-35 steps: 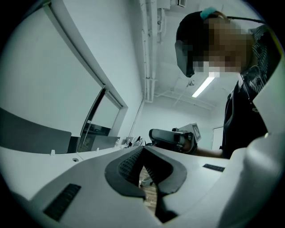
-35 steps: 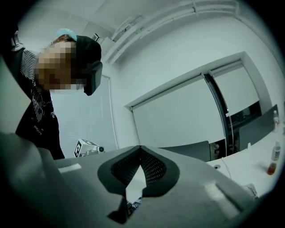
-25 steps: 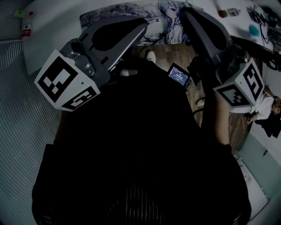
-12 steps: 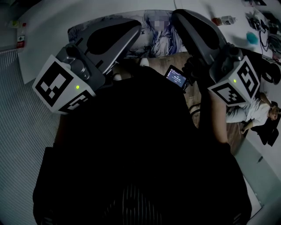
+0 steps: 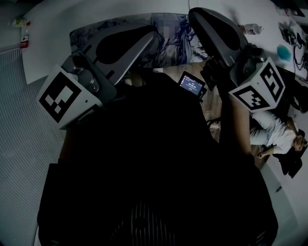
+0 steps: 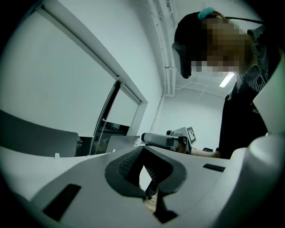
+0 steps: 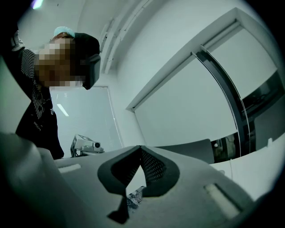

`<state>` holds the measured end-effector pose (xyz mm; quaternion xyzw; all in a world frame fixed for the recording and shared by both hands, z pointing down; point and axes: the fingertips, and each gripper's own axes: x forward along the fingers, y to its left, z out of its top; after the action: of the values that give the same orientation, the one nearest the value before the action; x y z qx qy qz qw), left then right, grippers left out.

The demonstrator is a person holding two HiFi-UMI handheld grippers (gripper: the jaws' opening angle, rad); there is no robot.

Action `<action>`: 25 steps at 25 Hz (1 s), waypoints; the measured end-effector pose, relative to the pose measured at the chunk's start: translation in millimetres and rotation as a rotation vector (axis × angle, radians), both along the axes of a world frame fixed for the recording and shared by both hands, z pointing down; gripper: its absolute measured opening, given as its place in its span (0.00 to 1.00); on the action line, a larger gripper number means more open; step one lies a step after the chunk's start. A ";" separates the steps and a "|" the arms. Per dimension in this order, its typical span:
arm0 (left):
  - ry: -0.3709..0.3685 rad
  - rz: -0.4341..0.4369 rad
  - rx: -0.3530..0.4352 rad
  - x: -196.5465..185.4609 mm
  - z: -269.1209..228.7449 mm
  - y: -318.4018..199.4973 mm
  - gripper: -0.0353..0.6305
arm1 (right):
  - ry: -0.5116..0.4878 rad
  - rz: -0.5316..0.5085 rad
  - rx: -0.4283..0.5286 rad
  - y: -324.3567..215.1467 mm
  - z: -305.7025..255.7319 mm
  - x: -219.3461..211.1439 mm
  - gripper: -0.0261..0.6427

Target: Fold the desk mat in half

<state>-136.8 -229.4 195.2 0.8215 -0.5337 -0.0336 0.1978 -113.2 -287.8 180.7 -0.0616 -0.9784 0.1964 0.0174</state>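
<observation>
The desk mat (image 5: 173, 43), printed with a pale blue cartoon figure, lies on the white table (image 5: 48, 43) at the top of the head view. Both grippers reach out over my dark torso to its near edge. My left gripper (image 5: 153, 30) has its jaws closed at the mat's edge, and in the left gripper view its tips (image 6: 149, 195) pinch a thin pale strip. My right gripper (image 5: 192, 13) is shut too. A scrap of the printed mat (image 7: 136, 196) shows at its tips (image 7: 130, 200). The mat's far part is hidden behind the grippers.
A small device with a lit screen (image 5: 191, 82) sits just below the right gripper. Wooden floor (image 5: 211, 108) shows beside it. A person (image 5: 274, 132) rests low at the right. A bottle (image 5: 252, 29) and a teal object (image 5: 284, 50) lie on the table's right part.
In the head view the table and mat have come closer and lower, and more of the mat's left part shows. Both grippers have moved along with it and stay closed.
</observation>
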 end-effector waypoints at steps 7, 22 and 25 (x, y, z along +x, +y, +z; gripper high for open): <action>-0.028 -0.018 -0.054 33.2 14.2 -18.1 0.06 | -0.019 0.013 -0.027 -39.3 17.0 37.6 0.04; 0.064 0.199 -0.115 39.2 63.5 -37.4 0.06 | 0.133 0.288 -0.030 -82.1 95.5 86.1 0.04; 0.054 0.278 -0.122 61.6 62.8 -40.7 0.06 | 0.193 0.361 -0.066 -102.2 131.4 129.5 0.05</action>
<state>-75.2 -270.1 258.0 0.8728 -0.4102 0.0043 0.2643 16.3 -390.0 312.1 0.1333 -0.9604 0.2334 0.0737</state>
